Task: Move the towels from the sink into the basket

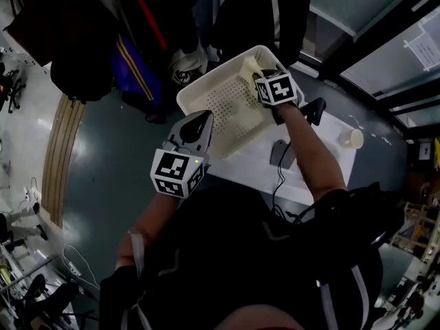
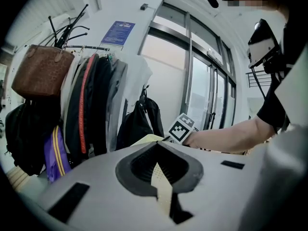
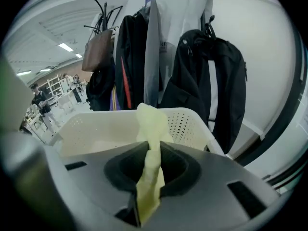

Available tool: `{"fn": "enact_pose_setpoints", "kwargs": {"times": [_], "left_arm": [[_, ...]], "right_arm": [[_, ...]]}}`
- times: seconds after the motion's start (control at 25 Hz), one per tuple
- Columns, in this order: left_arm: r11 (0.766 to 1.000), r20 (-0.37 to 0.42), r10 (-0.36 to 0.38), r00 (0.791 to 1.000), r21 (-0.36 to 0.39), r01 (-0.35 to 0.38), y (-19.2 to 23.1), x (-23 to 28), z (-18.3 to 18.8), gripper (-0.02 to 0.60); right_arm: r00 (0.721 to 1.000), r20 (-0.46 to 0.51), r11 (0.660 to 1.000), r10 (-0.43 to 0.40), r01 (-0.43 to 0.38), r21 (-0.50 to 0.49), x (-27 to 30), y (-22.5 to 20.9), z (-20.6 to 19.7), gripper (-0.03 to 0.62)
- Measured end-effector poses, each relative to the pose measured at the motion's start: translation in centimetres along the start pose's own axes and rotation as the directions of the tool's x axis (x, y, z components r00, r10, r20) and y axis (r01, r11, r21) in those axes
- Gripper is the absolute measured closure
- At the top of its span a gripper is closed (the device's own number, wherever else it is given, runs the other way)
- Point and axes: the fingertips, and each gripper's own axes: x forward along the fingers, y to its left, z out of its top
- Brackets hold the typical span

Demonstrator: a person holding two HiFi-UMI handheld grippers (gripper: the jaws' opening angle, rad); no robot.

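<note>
Two grippers are showing in the head view. The right gripper (image 1: 261, 78) is reaching over the far corner of the white perforated basket (image 1: 206, 91). A yellow towel (image 1: 249, 66) is sticking out just beyond its marker cube, above the basket's interior. The left gripper (image 1: 199, 124) is hovering at the basket's near edge, jaws pointing toward it. The basket is sitting at the end of a white bench (image 1: 323, 167), and a paper cup (image 1: 352, 138) is standing well apart near the bench's far side.

Left gripper view: the jaws are sitting nearly together and pinching a thin cream towel (image 2: 162, 189) with a dotted weave. A pale tip is poking out just past the jaw ends. Coats (image 2: 91, 105) are hanging on a rack behind.

Right gripper view: the jaws are clamping narrowly on the yellow towel (image 3: 150, 124). It is running as a crumpled band through the slit and bunching up above the jaw tips. The towel's free end is standing over the open basket (image 3: 187, 113), close to the far rim. A black backpack (image 3: 214, 81) is hanging behind.
</note>
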Motion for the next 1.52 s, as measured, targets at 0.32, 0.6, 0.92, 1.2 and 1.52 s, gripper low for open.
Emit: {"fn": "enact_pose_setpoints", "kwargs": {"times": [0.32,0.6,0.92,1.2,1.52], "left_arm": [[0.998,-0.066,0.035,0.997,-0.046,-0.038,1.8,0.9,-2.3,0.578],[0.996,-0.076,0.057,0.995,-0.064,-0.062,2.5,0.0,-3.4,0.578],[0.998,-0.049,0.046,0.998,-0.045,-0.048,2.6,-2.3,-3.2,0.578],[1.000,0.003,-0.023,1.000,-0.020,0.023,1.1,-5.0,-2.4,0.578],[0.992,0.039,-0.128,0.991,0.012,0.127,-1.6,-8.8,-2.3,0.578]], "right_arm": [[0.980,-0.201,1.000,0.004,-0.002,0.012,8.0,-0.5,-4.2,0.526],[0.966,-0.258,1.000,-0.022,0.025,0.009,9.8,-0.5,-6.4,0.514],[0.980,-0.188,0.997,-0.069,0.073,0.014,7.4,-0.2,-3.9,0.407],[0.996,0.014,0.996,-0.092,0.092,-0.006,-1.1,3.0,1.7,0.411],[0.971,0.202,0.992,-0.128,0.123,0.037,-11.5,7.5,3.0,0.473]]}}
